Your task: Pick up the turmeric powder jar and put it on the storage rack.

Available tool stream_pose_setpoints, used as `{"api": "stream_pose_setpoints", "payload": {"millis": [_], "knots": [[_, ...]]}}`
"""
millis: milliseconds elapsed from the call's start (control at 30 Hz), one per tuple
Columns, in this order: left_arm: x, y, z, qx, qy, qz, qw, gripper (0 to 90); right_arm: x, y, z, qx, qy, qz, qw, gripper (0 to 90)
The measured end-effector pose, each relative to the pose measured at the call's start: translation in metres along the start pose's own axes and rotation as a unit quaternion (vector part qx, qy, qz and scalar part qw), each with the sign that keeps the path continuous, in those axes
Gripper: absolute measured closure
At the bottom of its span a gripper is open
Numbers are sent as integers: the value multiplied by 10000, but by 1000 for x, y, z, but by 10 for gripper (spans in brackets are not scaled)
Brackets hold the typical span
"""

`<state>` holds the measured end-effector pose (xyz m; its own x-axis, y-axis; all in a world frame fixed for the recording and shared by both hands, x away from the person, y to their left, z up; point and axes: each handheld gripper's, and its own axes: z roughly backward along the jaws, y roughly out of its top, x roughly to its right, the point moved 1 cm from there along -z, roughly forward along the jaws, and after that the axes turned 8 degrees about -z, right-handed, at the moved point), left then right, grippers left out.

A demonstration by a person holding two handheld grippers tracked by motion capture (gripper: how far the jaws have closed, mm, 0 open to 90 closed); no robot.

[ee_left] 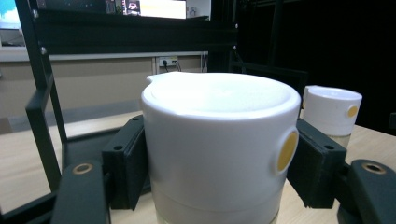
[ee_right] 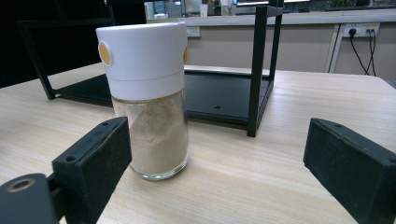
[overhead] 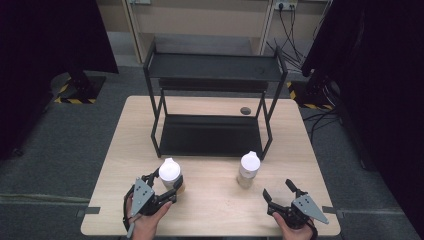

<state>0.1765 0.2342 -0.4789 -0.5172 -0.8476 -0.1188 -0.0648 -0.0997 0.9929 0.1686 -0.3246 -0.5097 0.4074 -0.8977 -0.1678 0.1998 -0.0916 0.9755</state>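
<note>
While the left gripper is clamped on the near jar at the table's front left in the high view, a knock against the black shelf is judged possible. From the left gripper view, pads are seen pressed on the white cap, which might slip or twist. From the right gripper view, the second jar is shown powder-filled, standing ahead of the right gripper, whose jaws are spread wide and empty.

Soft, even overhead light; the high view is grainy with dark sides, its near white lid overexposed.
</note>
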Motion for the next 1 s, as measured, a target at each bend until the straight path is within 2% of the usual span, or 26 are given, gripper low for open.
{"api": "stream_pose_setpoints", "payload": {"millis": [267,1000], "knots": [[-7,26,-4,76,87,-63,9999,304,0,0,0,8,-3,-7,10000,81],[-22,70,-19,227,325,-148,9991,304,0,0,0,4,-7,8,10000,82]]}}
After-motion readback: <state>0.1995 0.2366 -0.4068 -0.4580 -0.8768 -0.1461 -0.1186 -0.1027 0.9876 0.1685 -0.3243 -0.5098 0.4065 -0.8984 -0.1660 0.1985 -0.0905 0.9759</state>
